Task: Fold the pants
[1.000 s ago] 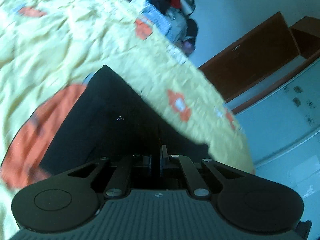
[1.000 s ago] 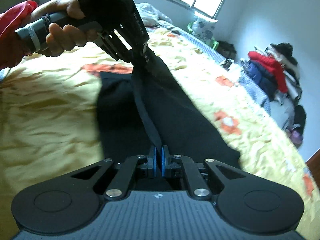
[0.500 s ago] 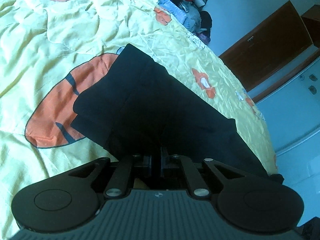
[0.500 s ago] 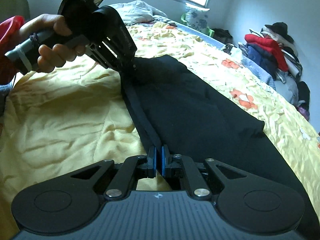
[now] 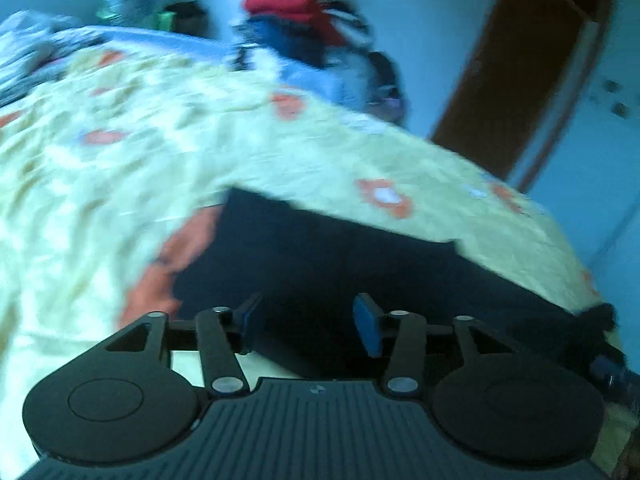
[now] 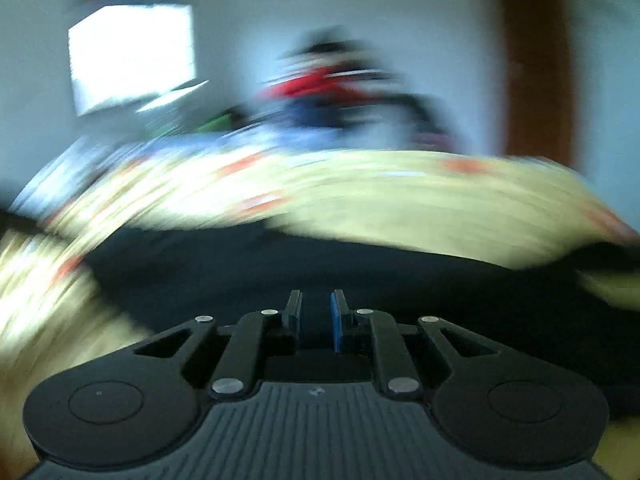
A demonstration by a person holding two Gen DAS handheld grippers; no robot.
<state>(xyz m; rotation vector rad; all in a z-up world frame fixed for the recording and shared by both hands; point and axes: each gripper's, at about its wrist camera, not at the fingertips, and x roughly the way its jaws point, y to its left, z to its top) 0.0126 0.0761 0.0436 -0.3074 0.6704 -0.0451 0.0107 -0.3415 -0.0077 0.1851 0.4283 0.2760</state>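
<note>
The black pants (image 5: 320, 256) lie flat on the yellow bedspread (image 5: 120, 152) with orange prints, spread in front of both grippers. My left gripper (image 5: 308, 320) is open, its blue-padded fingers wide apart just above the near edge of the pants, holding nothing. In the right wrist view the pants (image 6: 360, 276) are a dark band across the blurred bed (image 6: 400, 192). My right gripper (image 6: 314, 312) is open with a narrower gap, over the pants' near edge, and nothing is between its pads.
A pile of clothes (image 5: 312, 28) with a red jacket sits beyond the far side of the bed. A brown wooden door (image 5: 516, 80) stands at the right. A bright window (image 6: 132, 56) is on the far wall. Both views are motion-blurred.
Both grippers have let go of the pants and opened. The pants now lie on the bed. Both cameras have swung up and away, blurring the views.
</note>
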